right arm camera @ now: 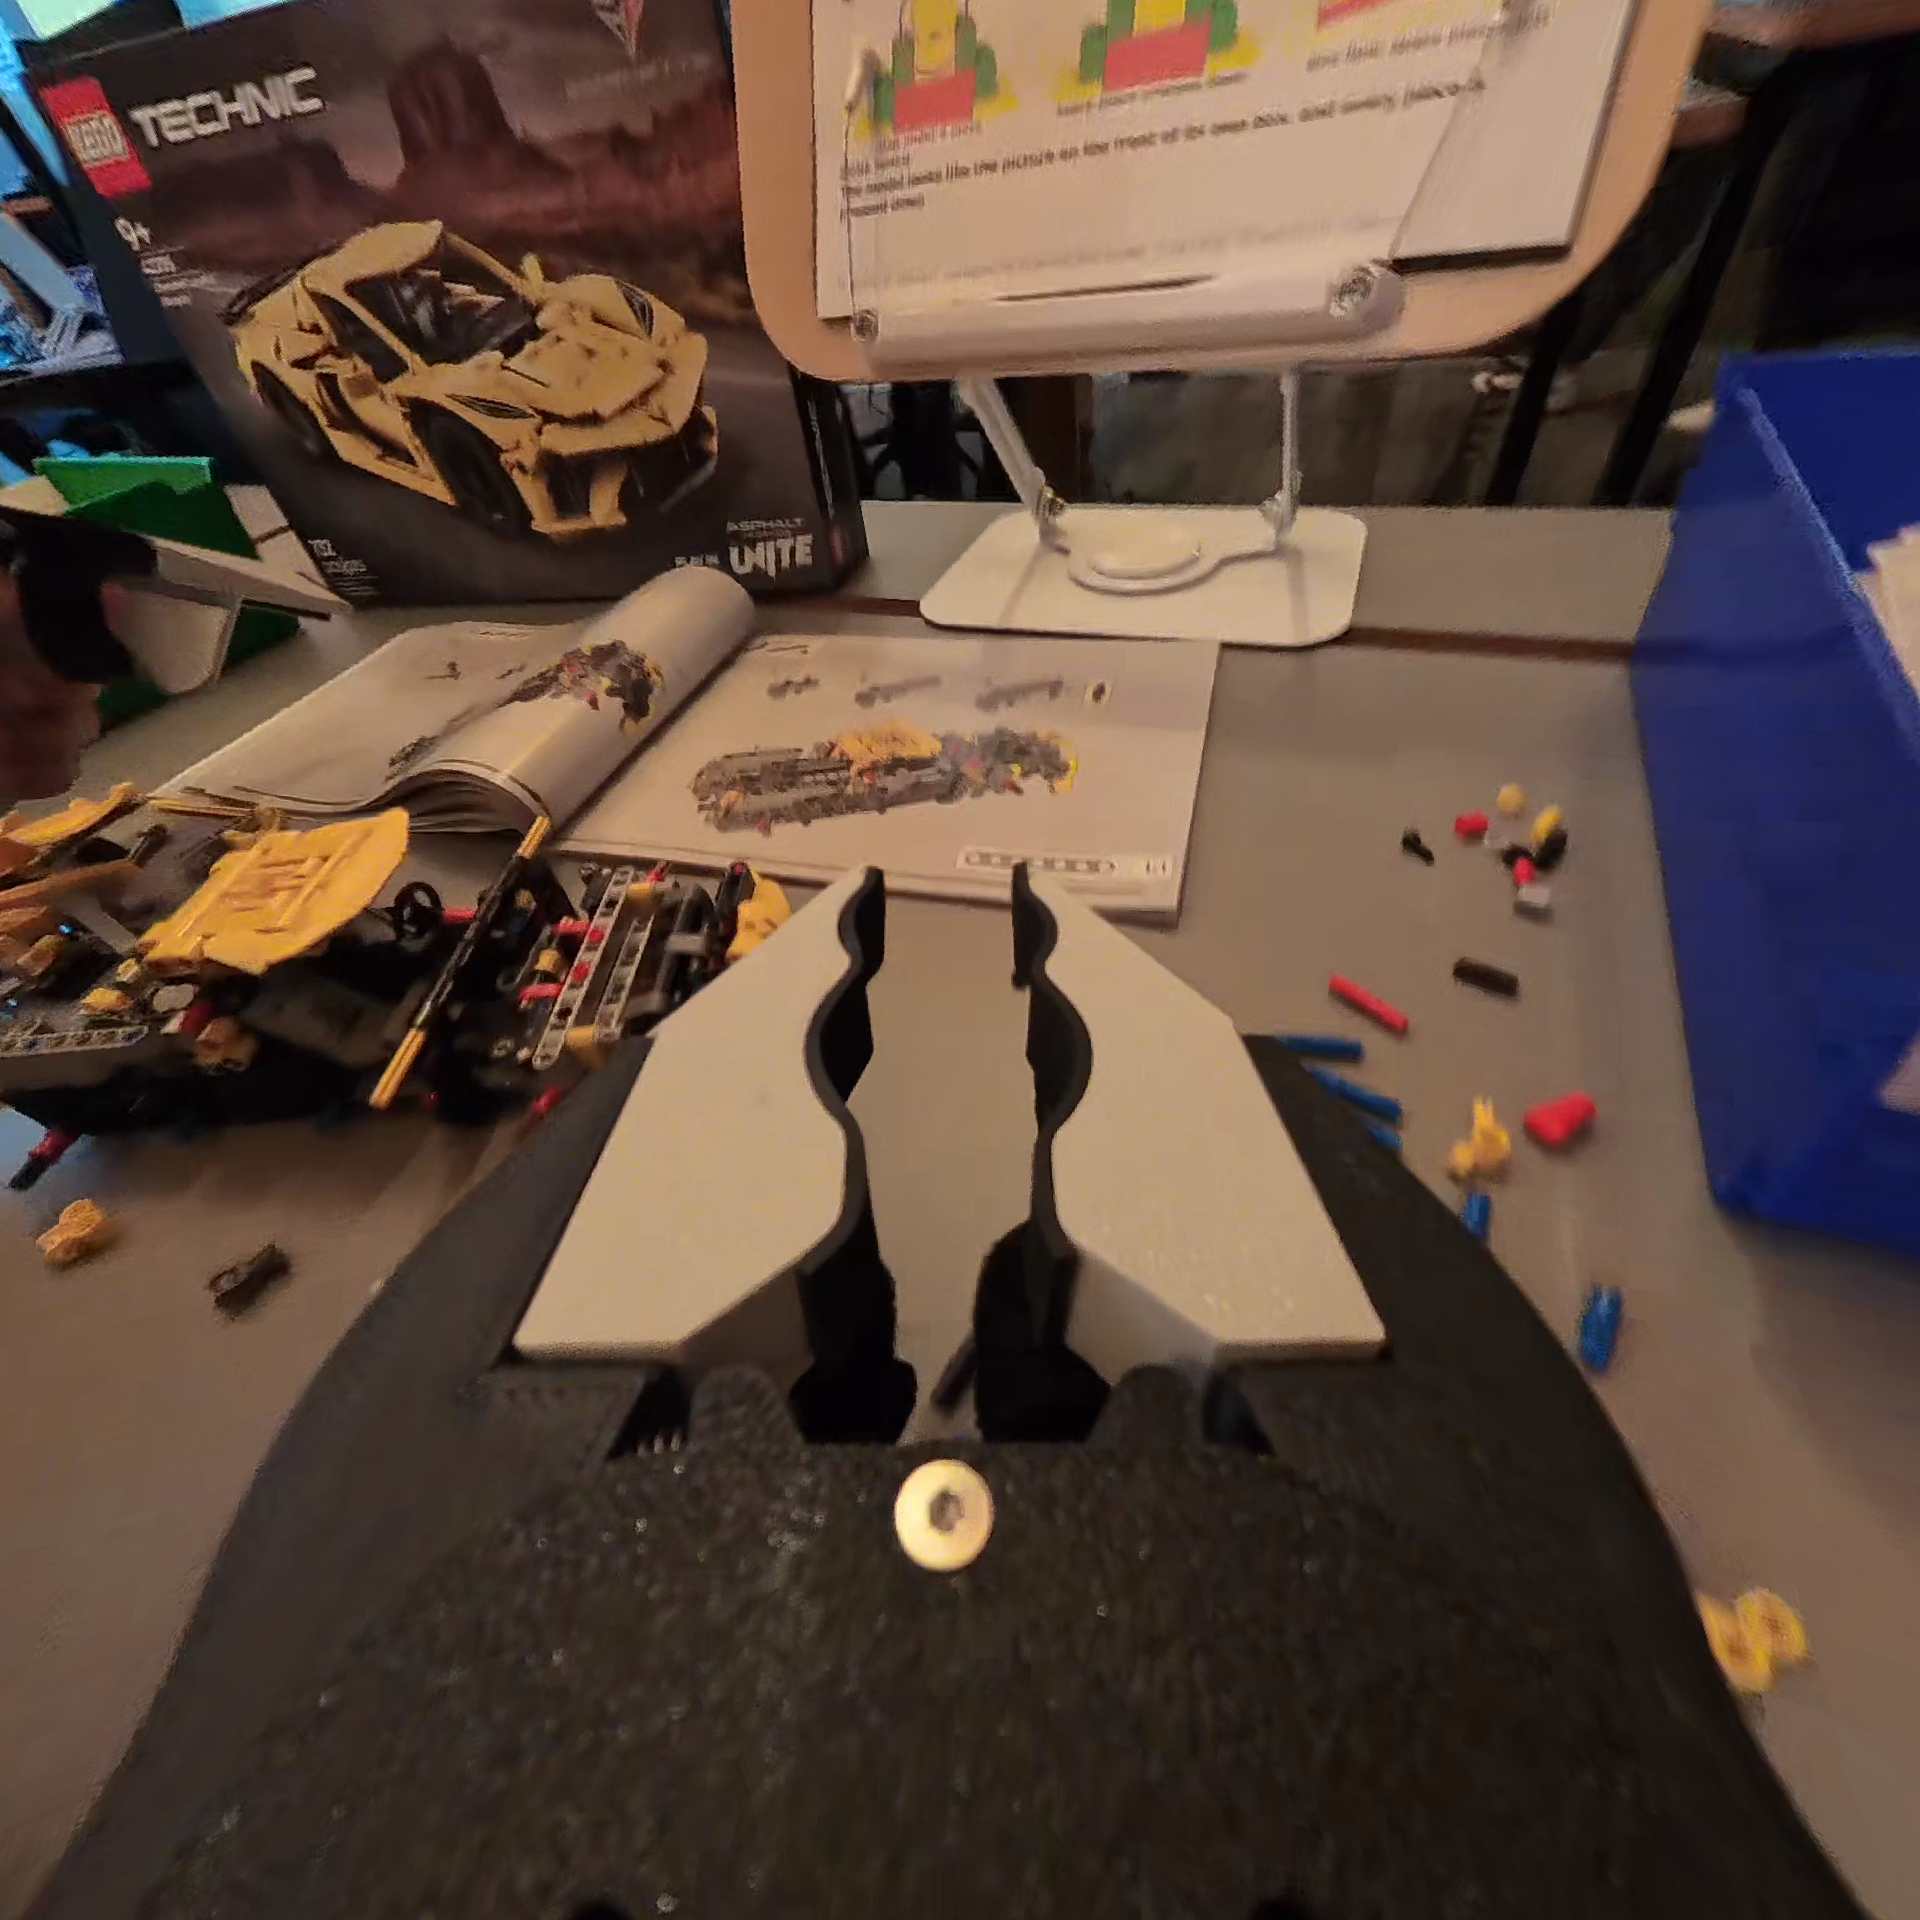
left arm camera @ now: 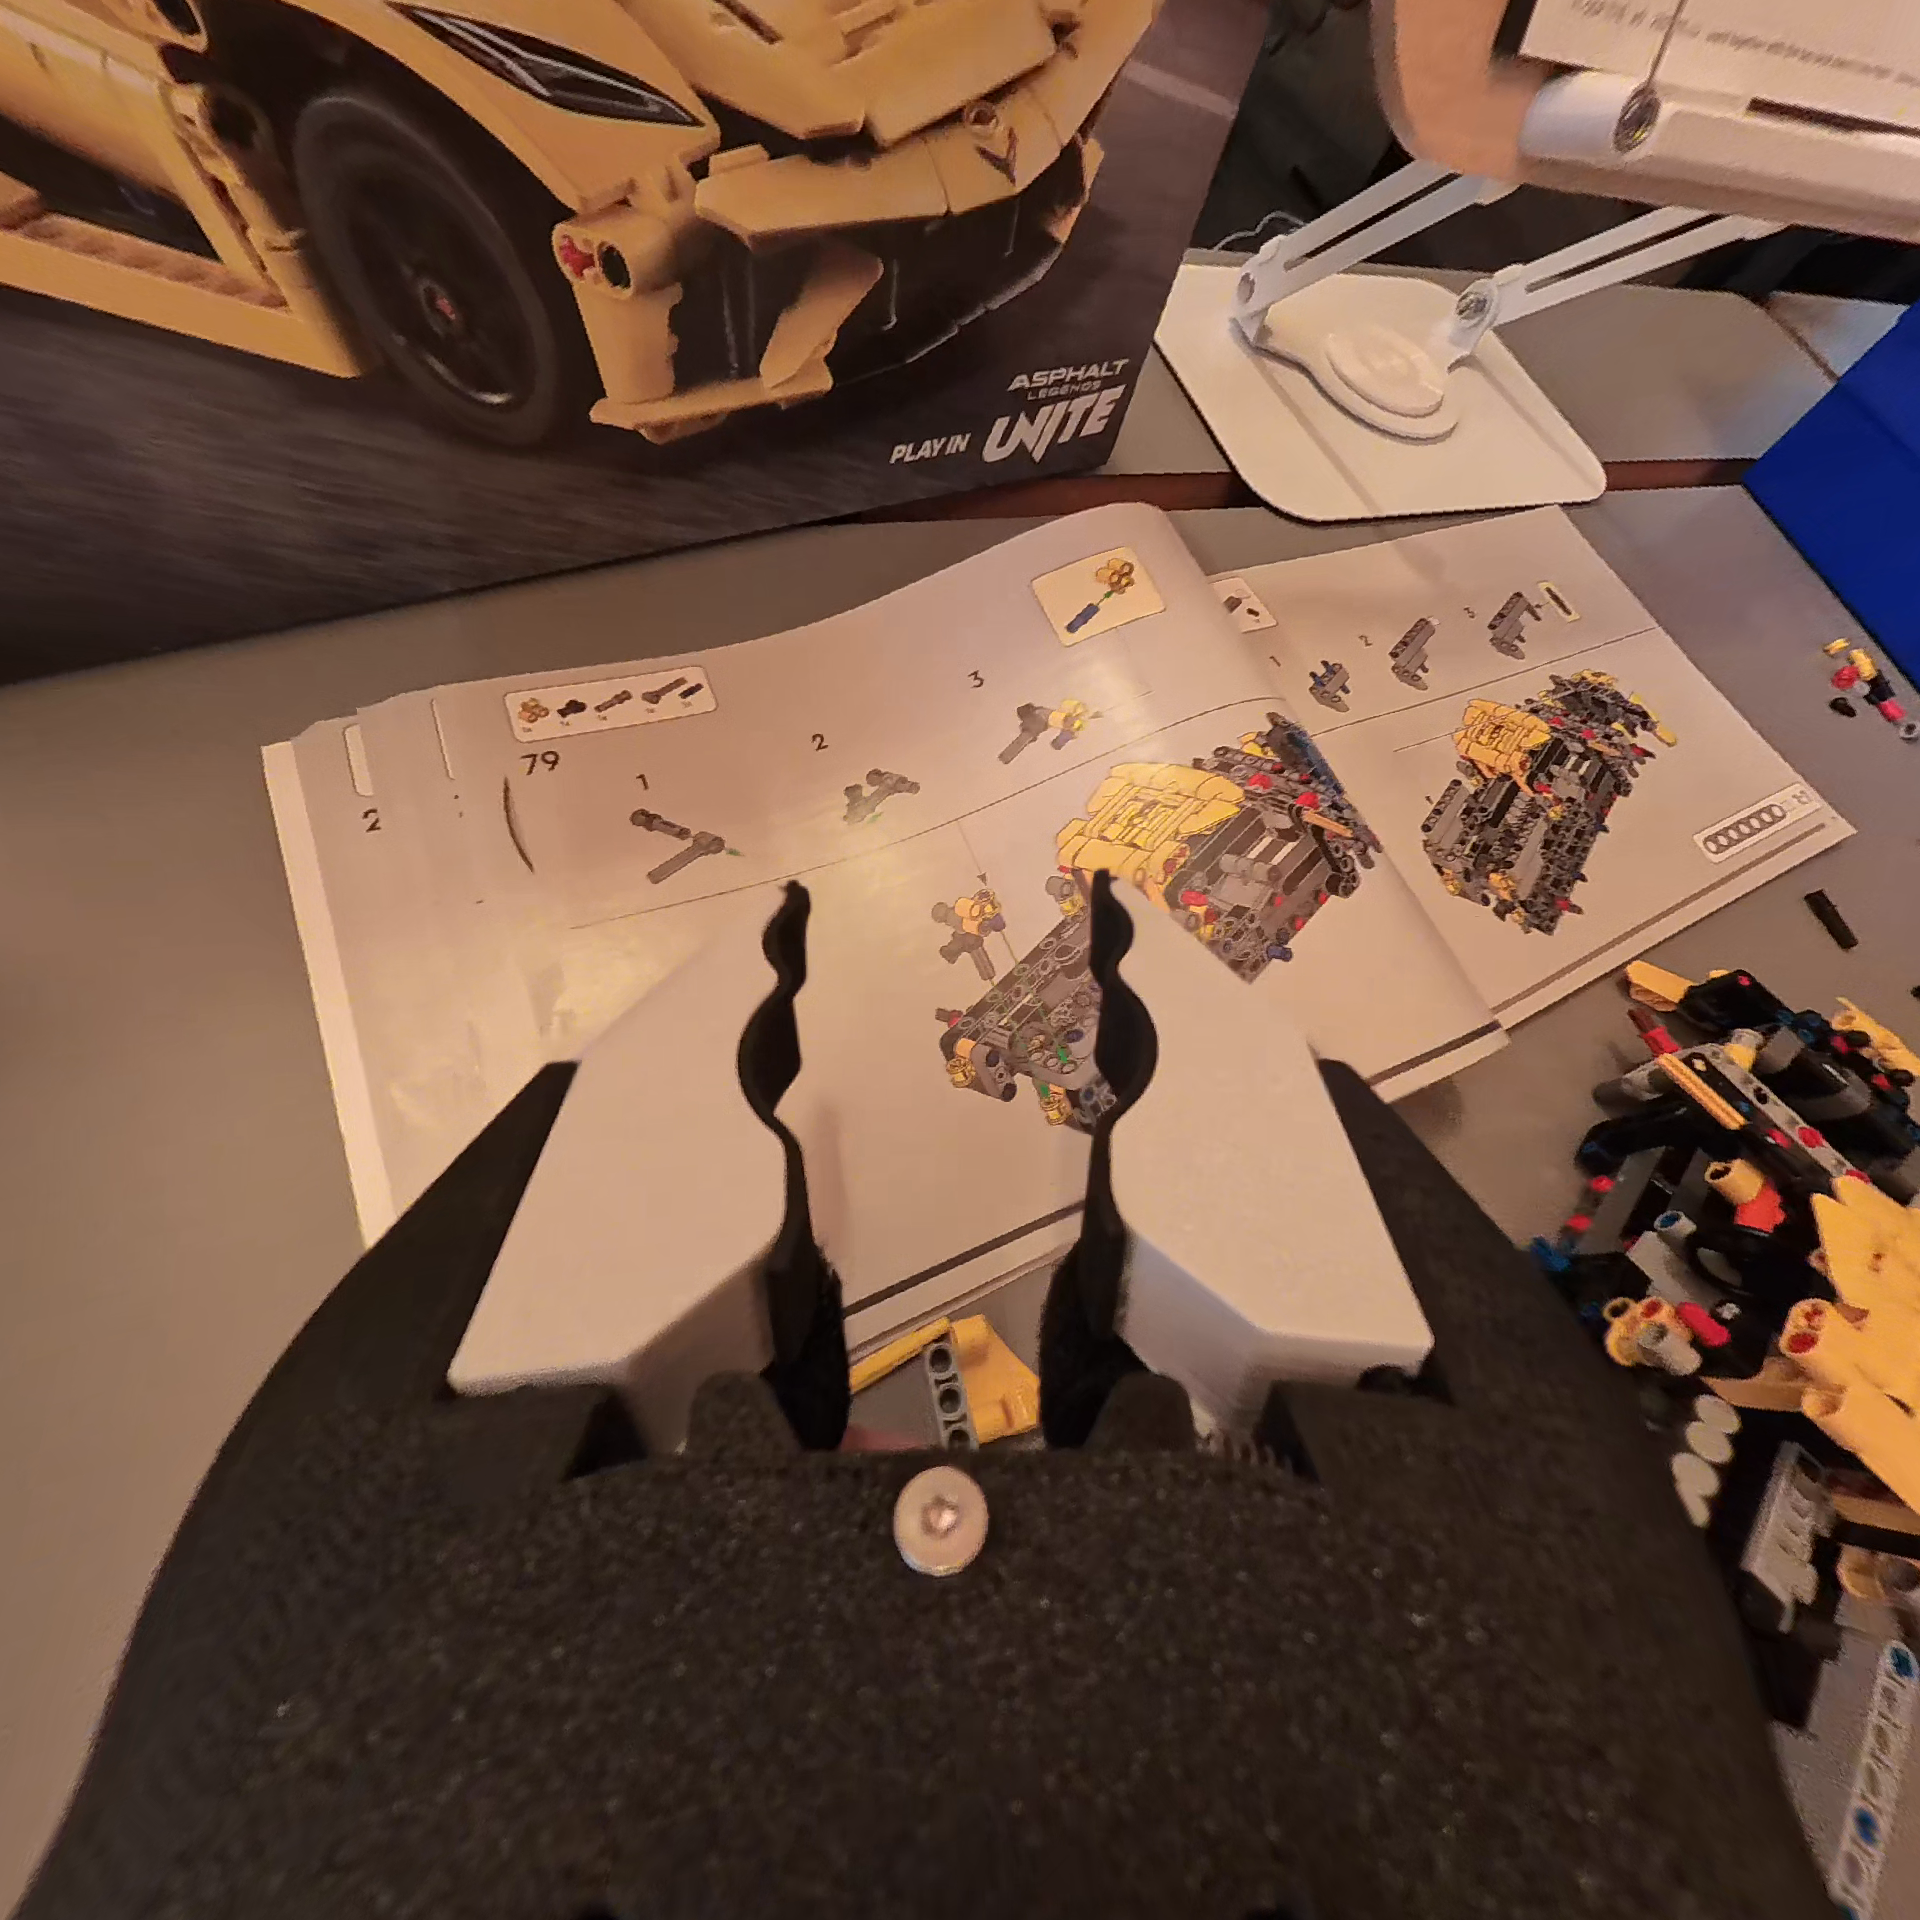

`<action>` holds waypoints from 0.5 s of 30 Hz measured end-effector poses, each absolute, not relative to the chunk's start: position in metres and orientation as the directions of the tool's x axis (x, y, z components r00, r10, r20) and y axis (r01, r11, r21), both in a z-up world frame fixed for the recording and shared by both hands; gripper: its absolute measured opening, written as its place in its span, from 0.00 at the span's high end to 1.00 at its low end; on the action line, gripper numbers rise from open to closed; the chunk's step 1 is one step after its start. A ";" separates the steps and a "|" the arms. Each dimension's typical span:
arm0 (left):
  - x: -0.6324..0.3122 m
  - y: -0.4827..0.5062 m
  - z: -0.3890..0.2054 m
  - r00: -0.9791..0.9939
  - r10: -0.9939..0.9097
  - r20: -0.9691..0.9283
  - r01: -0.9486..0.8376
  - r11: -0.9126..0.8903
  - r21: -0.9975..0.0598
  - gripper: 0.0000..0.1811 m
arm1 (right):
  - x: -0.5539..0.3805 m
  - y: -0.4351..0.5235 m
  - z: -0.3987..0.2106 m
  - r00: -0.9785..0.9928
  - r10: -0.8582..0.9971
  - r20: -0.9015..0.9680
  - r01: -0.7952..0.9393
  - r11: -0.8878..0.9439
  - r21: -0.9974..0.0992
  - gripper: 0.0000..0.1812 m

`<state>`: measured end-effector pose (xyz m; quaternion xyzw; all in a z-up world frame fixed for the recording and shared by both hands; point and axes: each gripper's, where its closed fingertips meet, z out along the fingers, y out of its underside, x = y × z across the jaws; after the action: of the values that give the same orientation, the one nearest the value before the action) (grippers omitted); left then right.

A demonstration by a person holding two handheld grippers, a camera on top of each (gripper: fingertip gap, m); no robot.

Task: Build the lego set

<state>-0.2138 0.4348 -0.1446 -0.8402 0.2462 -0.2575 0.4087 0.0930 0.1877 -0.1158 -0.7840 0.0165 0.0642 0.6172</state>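
My left gripper [left arm camera: 945, 894] is open and empty, hovering over the open instruction booklet [left arm camera: 727, 790]. A small yellow and grey piece [left arm camera: 961, 1387] lies on the table under its jaws. The half-built yellow and black car model [left arm camera: 1745, 1174] lies to its right. My right gripper [right arm camera: 948, 883] is open and empty above the grey table, near the booklet's front edge [right arm camera: 935, 769]. The car model [right arm camera: 312, 966] lies to its left. Loose red, blue, yellow and black pins [right arm camera: 1371, 1060] are scattered to its right. The left gripper [right arm camera: 156, 603] shows at the far left.
The set's box [right arm camera: 468, 343] stands at the back left, also in the left wrist view [left arm camera: 520, 260]. A white document stand [right arm camera: 1143, 561] holds a sheet behind the booklet. A blue bin [right arm camera: 1787, 790] stands at the right. Small pieces [right arm camera: 73, 1236] lie at the front left. The left gripper's tips are roughly 40 centimetres from the right gripper's.
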 end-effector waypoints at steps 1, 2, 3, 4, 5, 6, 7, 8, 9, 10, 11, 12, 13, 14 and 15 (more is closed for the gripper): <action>-0.215 0.436 -0.146 0.750 -0.623 0.224 -0.207 -0.542 -0.815 0.70 | 0.091 0.195 -0.113 0.991 0.076 -0.109 -0.088 -0.237 -0.968 0.87; -0.215 0.437 -0.147 0.752 -0.622 0.215 -0.214 -0.540 -0.814 0.70 | 0.090 0.202 -0.111 0.992 0.089 -0.089 -0.067 -0.230 -0.971 0.87; -0.216 0.437 -0.150 0.755 -0.622 0.208 -0.222 -0.540 -0.812 0.70 | 0.091 0.209 -0.111 0.994 0.092 -0.067 -0.044 -0.229 -0.972 0.88; -0.217 0.438 -0.152 0.758 -0.621 0.202 -0.228 -0.542 -0.809 0.70 | 0.091 0.215 -0.113 0.994 0.096 -0.050 -0.025 -0.239 -0.971 0.88; -0.218 0.438 -0.154 0.760 -0.618 0.199 -0.231 -0.544 -0.807 0.70 | 0.090 0.220 -0.114 0.994 0.102 -0.040 -0.014 -0.247 -0.969 0.88; -0.219 0.438 -0.155 0.761 -0.616 0.202 -0.232 -0.549 -0.803 0.70 | 0.089 0.226 -0.114 0.994 0.107 -0.036 -0.009 -0.249 -0.968 0.88; -0.219 0.438 -0.156 0.760 -0.615 0.210 -0.229 -0.556 -0.799 0.70 | 0.087 0.231 -0.114 0.992 0.114 -0.045 -0.015 -0.250 -0.968 0.88; -0.219 0.438 -0.156 0.758 -0.614 0.222 -0.223 -0.563 -0.796 0.70 | 0.083 0.237 -0.111 0.989 0.129 -0.075 -0.041 -0.248 -0.968 0.88; -0.220 0.438 -0.156 0.759 -0.610 0.229 -0.214 -0.566 -0.796 0.70 | 0.079 0.243 -0.106 0.983 0.147 -0.109 -0.071 -0.245 -0.967 0.88; -0.221 0.439 -0.155 0.763 -0.605 0.229 -0.210 -0.566 -0.797 0.70 | 0.076 0.249 -0.102 0.980 0.154 -0.126 -0.087 -0.241 -0.967 0.87; -0.222 0.439 -0.156 0.766 -0.602 0.226 -0.210 -0.565 -0.798 0.70 | 0.073 0.253 -0.098 0.980 0.157 -0.121 -0.082 -0.235 -0.969 0.87; -0.222 0.440 -0.156 0.768 -0.601 0.224 -0.208 -0.564 -0.799 0.70 | 0.070 0.256 -0.098 0.981 0.164 -0.101 -0.061 -0.233 -0.970 0.88; -0.222 0.439 -0.156 0.767 -0.601 0.227 -0.206 -0.565 -0.799 0.70 | 0.068 0.259 -0.101 0.983 0.168 -0.077 -0.034 -0.241 -0.970 0.88; -0.221 0.439 -0.156 0.763 -0.603 0.235 -0.204 -0.569 -0.797 0.70 | 0.066 0.260 -0.106 0.984 0.170 -0.058 -0.013 -0.254 -0.967 0.88; -0.220 0.437 -0.157 0.759 -0.605 0.243 -0.204 -0.574 -0.793 0.70 | 0.064 0.261 -0.111 0.983 0.177 -0.052 -0.002 -0.269 -0.963 0.88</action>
<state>-0.2203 0.4375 -0.1572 -0.8501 0.2377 -0.2534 0.3957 0.0641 0.2612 -0.1111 -0.7932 -0.0549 0.0744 0.6019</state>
